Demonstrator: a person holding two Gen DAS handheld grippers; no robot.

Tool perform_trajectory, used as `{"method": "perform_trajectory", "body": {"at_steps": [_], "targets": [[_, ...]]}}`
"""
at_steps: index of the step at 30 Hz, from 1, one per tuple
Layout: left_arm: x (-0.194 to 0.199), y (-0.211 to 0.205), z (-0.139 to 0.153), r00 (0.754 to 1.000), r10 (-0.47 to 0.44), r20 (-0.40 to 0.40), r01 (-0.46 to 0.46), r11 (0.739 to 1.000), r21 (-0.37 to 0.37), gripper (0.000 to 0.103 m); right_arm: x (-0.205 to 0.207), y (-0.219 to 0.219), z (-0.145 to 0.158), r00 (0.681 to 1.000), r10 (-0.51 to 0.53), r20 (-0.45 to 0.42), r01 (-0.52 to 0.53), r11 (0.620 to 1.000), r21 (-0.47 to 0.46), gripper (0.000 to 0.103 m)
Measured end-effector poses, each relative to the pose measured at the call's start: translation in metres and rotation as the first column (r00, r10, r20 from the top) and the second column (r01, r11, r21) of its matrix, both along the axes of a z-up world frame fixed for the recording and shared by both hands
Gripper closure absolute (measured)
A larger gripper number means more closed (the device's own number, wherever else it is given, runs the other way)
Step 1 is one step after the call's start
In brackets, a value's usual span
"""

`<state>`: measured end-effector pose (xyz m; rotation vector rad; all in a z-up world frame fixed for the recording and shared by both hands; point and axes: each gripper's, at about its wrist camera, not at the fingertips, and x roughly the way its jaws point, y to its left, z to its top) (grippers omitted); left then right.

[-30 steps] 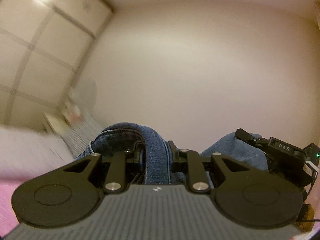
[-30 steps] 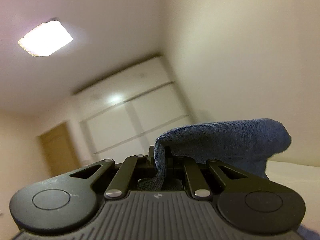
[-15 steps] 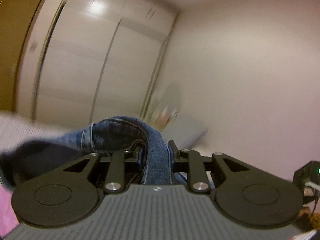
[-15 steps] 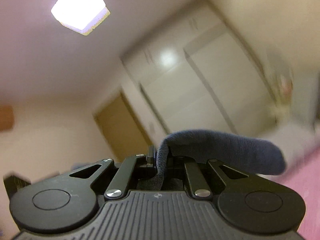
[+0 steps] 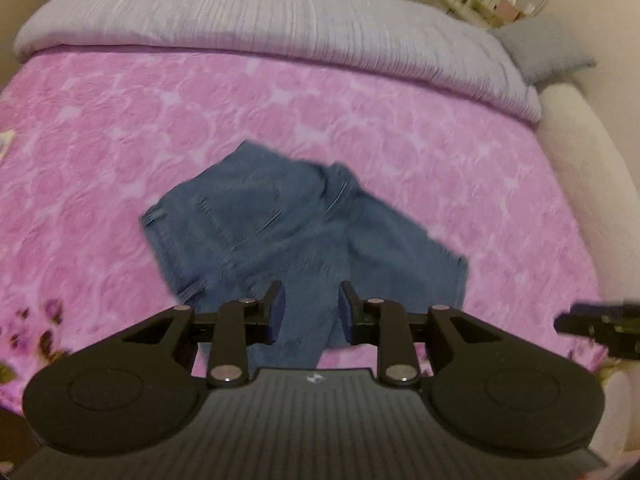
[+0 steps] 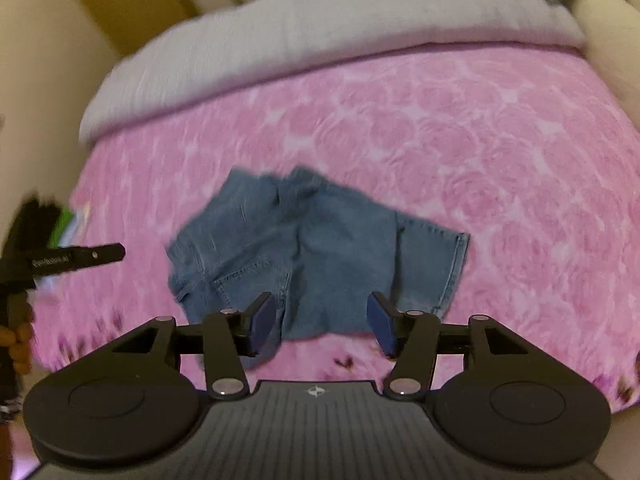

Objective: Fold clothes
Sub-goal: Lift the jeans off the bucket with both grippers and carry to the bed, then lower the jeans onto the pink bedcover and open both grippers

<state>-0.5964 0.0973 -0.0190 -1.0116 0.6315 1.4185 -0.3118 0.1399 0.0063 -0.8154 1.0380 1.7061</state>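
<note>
Both grippers are now hanging empty above the bed: the left gripper (image 5: 308, 312) and the right gripper (image 6: 320, 322), each of which was pinching a fold of denim a second ago while aimed up at the walls and ceiling, are standing with fingers spread and nothing between them, so the denim shorts (image 5: 288, 236) have just been let go. The shorts are lying rumpled and partly doubled over on the pink blanket (image 5: 120, 128), just beyond both sets of fingertips and well short of the grey duvet (image 5: 280, 12), so I judge they are needing smoothing before any fold.
</note>
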Motion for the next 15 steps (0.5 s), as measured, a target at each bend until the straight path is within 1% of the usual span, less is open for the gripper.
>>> {"method": "perform_trajectory", "body": {"at_steps": [4, 6, 8, 11, 15], "targets": [[0.018, -0.042, 0.003, 0.998, 0.040, -0.053, -0.040, 0.999, 0.013, 0.073, 0.001, -0.019, -0.026, 0.989, 0.138, 0.056, -0.139, 0.990, 0.012, 0.047], [0.029, -0.057, 0.001, 0.995, 0.077, -0.067, -0.076, 0.997, 0.016, 0.072, -0.004, -0.030, -0.032, 0.978, 0.198, 0.071, -0.200, 0.979, 0.027, 0.046], [0.038, -0.077, 0.002, 0.991, 0.107, -0.080, -0.106, 0.994, 0.017, 0.072, -0.008, -0.042, -0.039, 0.963, 0.255, 0.086, -0.259, 0.965, 0.039, 0.043], [0.049, -0.101, -0.002, 0.984, 0.150, -0.094, -0.149, 0.989, 0.014, 0.072, -0.009, -0.060, -0.049, 0.946, 0.308, 0.103, -0.313, 0.949, 0.039, 0.042], [0.064, -0.135, 0.004, 0.977, 0.188, -0.099, -0.187, 0.982, 0.017, 0.072, -0.011, -0.086, -0.061, 0.918, 0.376, 0.124, -0.383, 0.923, 0.037, 0.042]]}}
